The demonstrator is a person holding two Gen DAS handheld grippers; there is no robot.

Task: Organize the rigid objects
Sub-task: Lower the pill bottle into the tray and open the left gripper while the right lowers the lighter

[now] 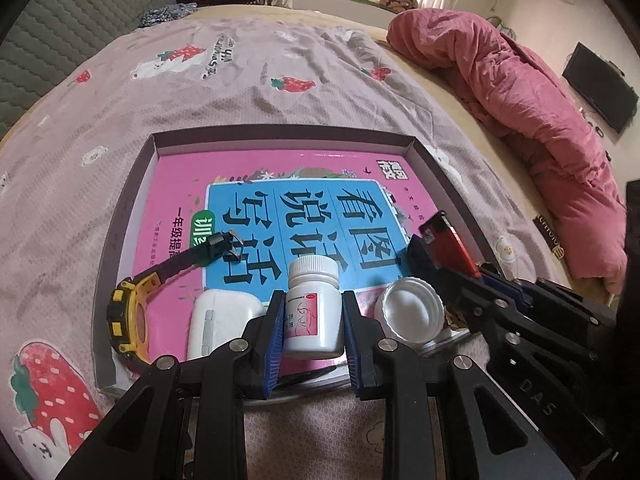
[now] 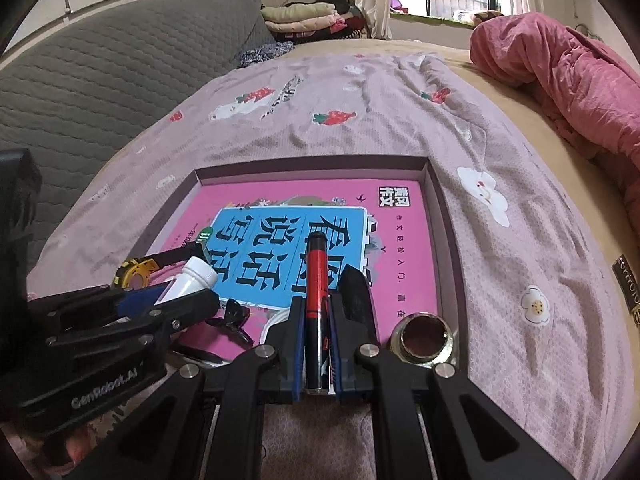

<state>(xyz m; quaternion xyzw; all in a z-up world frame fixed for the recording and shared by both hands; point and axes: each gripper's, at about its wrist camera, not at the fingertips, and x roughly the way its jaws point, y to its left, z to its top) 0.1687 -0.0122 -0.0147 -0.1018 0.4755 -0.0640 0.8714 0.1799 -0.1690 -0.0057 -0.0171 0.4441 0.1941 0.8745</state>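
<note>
A shallow box tray lies on the bed with a pink book in it. My left gripper is shut on a white pill bottle, held upright over the tray's near edge. My right gripper is shut on a red and black marker pointing into the tray; it shows in the left view. A yellow and black watch, a white case and a white cap lie in the tray's near part. The bottle shows in the right view.
A brass fitting stands at the tray's near right corner. A black object lies beside the marker. A pink quilt is bunched at the right. A grey headboard runs along the left. Folded clothes are stacked behind.
</note>
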